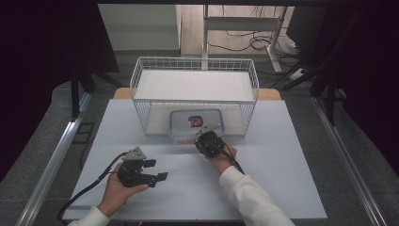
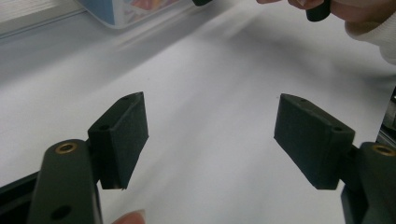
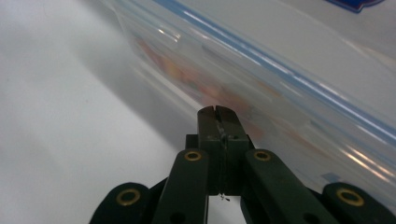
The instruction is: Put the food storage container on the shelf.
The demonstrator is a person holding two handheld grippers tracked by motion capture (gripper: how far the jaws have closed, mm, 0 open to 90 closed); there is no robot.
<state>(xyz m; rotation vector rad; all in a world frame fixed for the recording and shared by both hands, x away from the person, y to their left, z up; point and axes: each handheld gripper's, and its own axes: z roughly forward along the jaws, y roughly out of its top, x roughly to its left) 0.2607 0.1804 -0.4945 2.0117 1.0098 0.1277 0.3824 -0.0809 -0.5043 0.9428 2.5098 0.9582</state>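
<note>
A clear plastic box [image 1: 195, 123] with a blue-edged lid and a red and blue label stands at the open front of a white wire basket [image 1: 195, 61]. My right gripper [image 1: 202, 140] is shut, with its tips at the box's near wall. In the right gripper view the closed jaws [image 3: 217, 111] point at the box's see-through side [image 3: 289, 70], where coloured contents show blurred; I cannot tell whether they touch it. My left gripper [image 1: 156, 170] rests low over the table at the left, open with nothing between its fingers [image 2: 212, 135]. The box's corner [image 2: 126, 9] lies far ahead of it.
The white table [image 1: 263, 179] spreads to the right and front of both hands. The basket has a raised white shelf [image 1: 193, 84] inside it. Beyond the table stand a desk frame and cables on the floor [image 1: 254, 42]. Metal rails run along both sides.
</note>
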